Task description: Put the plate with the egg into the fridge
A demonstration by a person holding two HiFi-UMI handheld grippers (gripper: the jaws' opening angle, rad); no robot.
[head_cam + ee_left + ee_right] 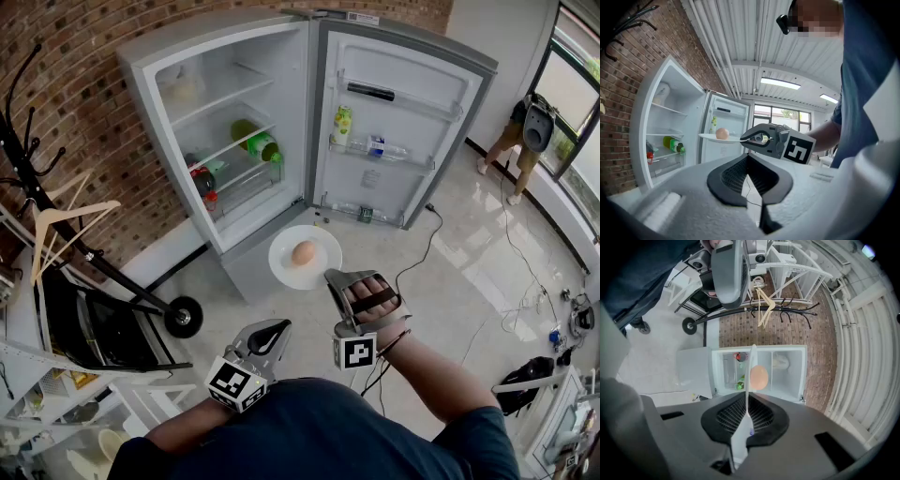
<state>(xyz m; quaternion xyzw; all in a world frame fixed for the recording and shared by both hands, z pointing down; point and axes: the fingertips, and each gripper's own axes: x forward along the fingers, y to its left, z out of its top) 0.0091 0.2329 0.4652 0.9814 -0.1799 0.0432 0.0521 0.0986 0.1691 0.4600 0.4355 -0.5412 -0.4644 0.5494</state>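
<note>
- Fridge [206, 36]: it stands open in front of the load. The upper shelf [220, 101] looks free, while the lower ones carry bottles [258, 142]. If the load goes in too low or too fast, its rim is likely to strike a shelf edge or the bottles.
- Fridge door [394, 103]: it is swung open on the right, beside the approach path. A knock from the right arm could jolt the load.
- Plate [323, 246]: it is in the air before the fridge and not yet inside. The right gripper [336, 279] holds it with fingers clamped on the near rim only. With a hold on one edge, the far side may droop, or the plate may twist or slip out.
- Left gripper [274, 333]: its fingers are closed on nothing. It is held back near the body, well apart from the plate, and gives no support.
- Egg [303, 252]: it lies loose near the plate's middle. In my judgement any tilt or sudden stop would roll it off onto the floor.
</note>
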